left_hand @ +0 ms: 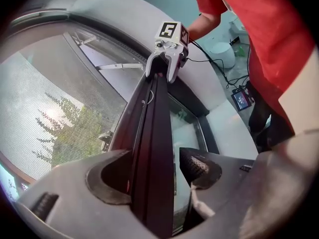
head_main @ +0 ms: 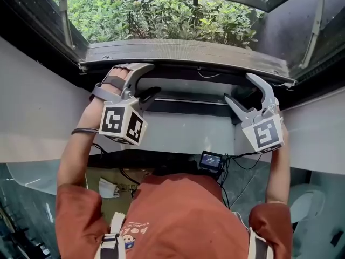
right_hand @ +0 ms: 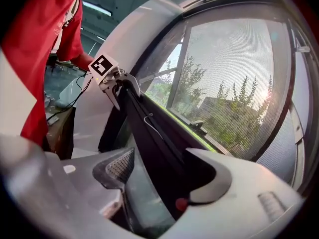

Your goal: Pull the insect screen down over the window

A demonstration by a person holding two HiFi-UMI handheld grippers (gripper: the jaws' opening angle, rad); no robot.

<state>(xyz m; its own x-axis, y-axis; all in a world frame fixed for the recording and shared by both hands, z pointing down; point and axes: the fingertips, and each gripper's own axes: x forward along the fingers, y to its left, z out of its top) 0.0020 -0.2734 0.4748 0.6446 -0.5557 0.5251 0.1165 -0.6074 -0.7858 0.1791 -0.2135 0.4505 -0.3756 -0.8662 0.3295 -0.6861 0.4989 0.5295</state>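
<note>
**Hooking the screen bar with loose jaws**

Left gripper (head_main: 151,79) and right gripper (head_main: 239,88) both straddle the pull bar (left_hand: 152,133), jaws wide, not clamped. Insect screen (right_hand: 239,73) stretches beyond the bar. Pull unevenly and I reckon the bar tilts, jams or slips out.
</note>
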